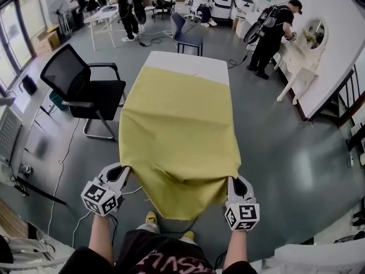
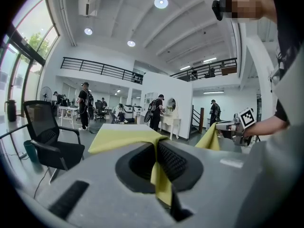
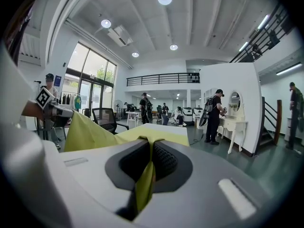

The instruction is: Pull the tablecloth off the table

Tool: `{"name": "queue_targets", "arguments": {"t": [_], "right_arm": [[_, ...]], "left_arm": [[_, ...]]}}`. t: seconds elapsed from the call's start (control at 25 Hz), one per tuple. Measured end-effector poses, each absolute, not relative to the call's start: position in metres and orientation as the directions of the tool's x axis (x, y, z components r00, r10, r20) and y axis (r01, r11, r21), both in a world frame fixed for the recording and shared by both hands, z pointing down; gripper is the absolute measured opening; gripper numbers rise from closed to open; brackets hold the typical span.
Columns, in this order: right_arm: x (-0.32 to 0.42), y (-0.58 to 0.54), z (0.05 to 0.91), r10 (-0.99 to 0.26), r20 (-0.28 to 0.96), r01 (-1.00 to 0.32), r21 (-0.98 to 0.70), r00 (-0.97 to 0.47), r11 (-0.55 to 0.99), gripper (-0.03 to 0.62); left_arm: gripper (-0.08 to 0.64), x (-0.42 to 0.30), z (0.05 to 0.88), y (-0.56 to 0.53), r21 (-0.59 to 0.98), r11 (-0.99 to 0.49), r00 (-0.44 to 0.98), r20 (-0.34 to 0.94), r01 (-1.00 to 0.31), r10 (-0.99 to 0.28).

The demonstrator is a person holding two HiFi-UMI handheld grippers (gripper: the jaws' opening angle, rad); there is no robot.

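A yellow tablecloth [image 1: 177, 127] covers most of a white table [image 1: 188, 61], whose far end lies bare. The cloth's near edge hangs past the table and sags between my two grippers. My left gripper [image 1: 122, 173] is shut on the cloth's near left corner, and in the left gripper view the yellow tablecloth [image 2: 159, 172] is pinched between the dark pads [image 2: 173, 163]. My right gripper [image 1: 235, 184] is shut on the near right corner; the right gripper view shows the yellow tablecloth [image 3: 145, 177] squeezed between its pads [image 3: 164, 160].
A black office chair [image 1: 85, 87] stands close to the table's left side. A blue chair [image 1: 185, 33] sits beyond the far end. People stand at desks at the back and at a white vanity [image 1: 302, 56] on the right. Cables trail on the grey floor.
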State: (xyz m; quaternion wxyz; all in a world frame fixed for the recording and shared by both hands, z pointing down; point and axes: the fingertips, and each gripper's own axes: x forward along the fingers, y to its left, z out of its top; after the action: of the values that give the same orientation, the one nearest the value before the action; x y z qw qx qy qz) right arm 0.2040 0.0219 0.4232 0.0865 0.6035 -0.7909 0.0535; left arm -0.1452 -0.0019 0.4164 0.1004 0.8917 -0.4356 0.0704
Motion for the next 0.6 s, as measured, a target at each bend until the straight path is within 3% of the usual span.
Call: {"name": "queue_targets", "arguments": {"t": [0.6], "right_arm": [[0.218,0.02,0.343,-0.95,0.056,-0.948,0.079,-0.306,0.309,0.014]], "left_arm": [[0.005,-0.126,0.342,0.019,0.014,-0.565,0.563,0.086,-0.825,-0.822]]}}
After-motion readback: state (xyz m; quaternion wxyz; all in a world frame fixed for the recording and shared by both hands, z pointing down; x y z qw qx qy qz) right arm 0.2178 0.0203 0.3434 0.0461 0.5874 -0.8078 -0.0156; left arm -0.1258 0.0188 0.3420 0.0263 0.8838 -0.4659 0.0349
